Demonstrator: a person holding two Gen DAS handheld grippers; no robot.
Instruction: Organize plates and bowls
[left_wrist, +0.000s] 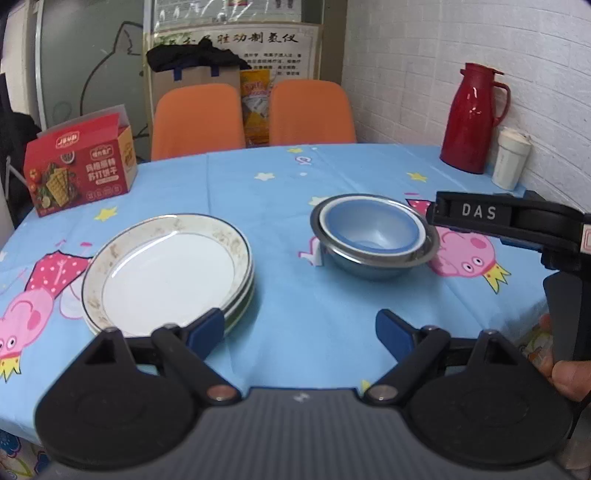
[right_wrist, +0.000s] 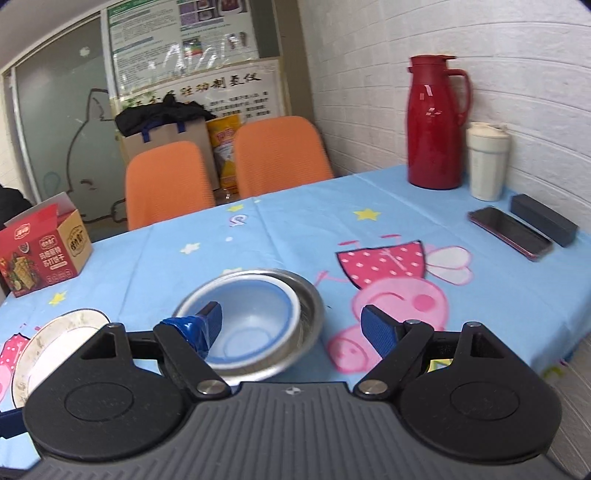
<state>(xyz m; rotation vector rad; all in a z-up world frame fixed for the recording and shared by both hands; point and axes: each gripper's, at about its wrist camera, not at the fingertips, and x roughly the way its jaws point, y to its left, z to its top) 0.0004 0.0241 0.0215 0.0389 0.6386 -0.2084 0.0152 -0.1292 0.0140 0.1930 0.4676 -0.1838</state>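
Observation:
A stack of white plates with worn gold rims lies on the blue cartoon tablecloth at the left; its edge also shows in the right wrist view. A blue bowl sits nested inside a steel bowl right of the plates. My left gripper is open and empty above the cloth, its left pad near the plates' front rim. My right gripper is open and empty just above and in front of the nested bowls. The right gripper's body shows in the left wrist view.
A red thermos and a white cup stand by the brick wall at the right. A phone and a dark case lie near them. A red cracker box stands far left. Two orange chairs stand behind the table.

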